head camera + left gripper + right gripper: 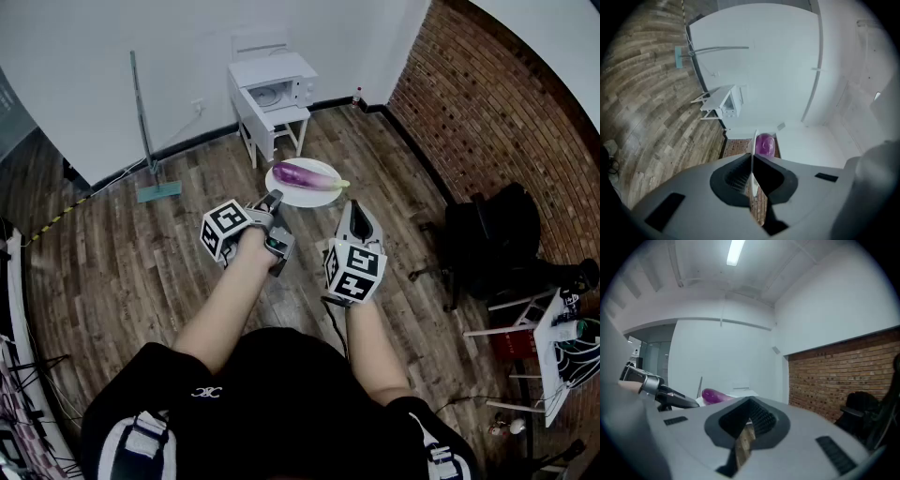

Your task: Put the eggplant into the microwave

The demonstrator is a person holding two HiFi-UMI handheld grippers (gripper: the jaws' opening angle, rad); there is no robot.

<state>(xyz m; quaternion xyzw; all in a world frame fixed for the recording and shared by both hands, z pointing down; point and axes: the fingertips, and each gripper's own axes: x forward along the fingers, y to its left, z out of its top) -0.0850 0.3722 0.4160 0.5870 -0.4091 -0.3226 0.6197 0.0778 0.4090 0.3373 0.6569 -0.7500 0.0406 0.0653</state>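
While the left tongs [273,201] are clamped on the thin rim of a round white plate [311,198], the eggplant [305,174] lies loose on top. It is well apart from the boxy white microwave [272,89], which sits on a small white worktop [255,131] by the far wall. The right tongs [354,206] are closed together and empty, just beside the plate. The plate looks smooth and hard and is gripped at one edge only, so it could tip or slip in the pads. The eggplant is glossy, purple and rounded, with a green stem, so it would likely roll off onto the wood-plank floor [141,272] if the plate tilts.
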